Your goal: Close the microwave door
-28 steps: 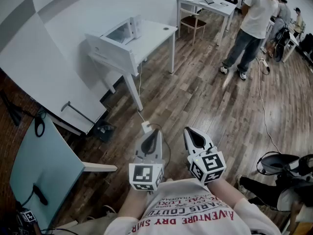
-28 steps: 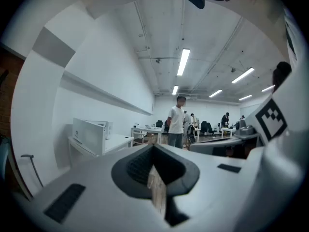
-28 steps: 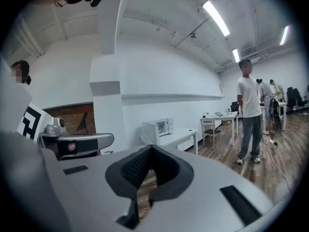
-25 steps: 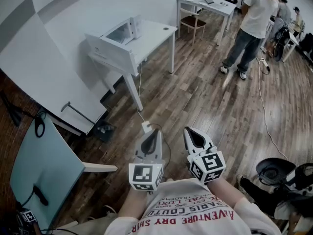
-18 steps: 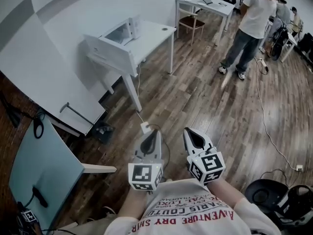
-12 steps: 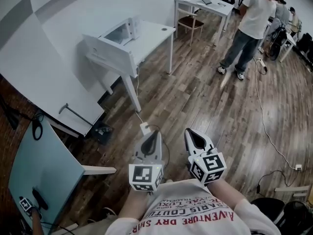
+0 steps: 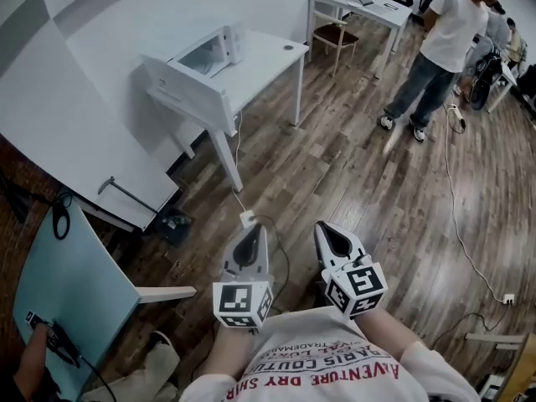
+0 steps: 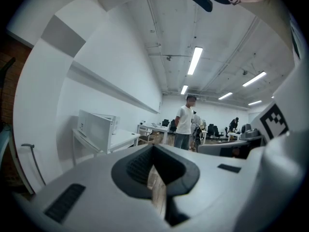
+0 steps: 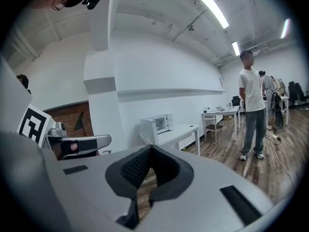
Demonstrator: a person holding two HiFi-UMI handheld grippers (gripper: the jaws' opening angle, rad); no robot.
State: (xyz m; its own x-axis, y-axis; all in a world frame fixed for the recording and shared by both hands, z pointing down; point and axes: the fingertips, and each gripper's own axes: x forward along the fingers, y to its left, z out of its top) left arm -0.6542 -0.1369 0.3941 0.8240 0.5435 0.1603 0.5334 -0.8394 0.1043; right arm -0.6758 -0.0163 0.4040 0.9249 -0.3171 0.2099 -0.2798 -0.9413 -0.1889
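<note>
Since both grippers hang low at the bottom centre of the head view, well apart from the microwave (image 7: 209,54) in the upper left, the whole approach is yet to come, and that is where trouble seems likeliest. The left gripper (image 7: 253,239) and the right gripper (image 7: 328,234) each have their jaws pressed together at the tips with nothing between them, so the door would probably be pushed, not gripped. The microwave door (image 7: 186,82) stands swung out over the near edge of the white table (image 7: 272,53). A hard shove could slam it or slide the oven along the top, and a narrow closed tip may skid off the flat panel. Just above the grippers in the picture a white plug block (image 7: 247,219) and its cable lie on the wood floor, a likely trip point on a straight path. The table leg (image 7: 224,151) and the leaning white board (image 7: 75,132) crowd the left, with a pale blue panel (image 7: 67,291) at the lower left. Open floor runs up the centre, and the standing person (image 7: 440,44) at the upper right is well clear.
</note>
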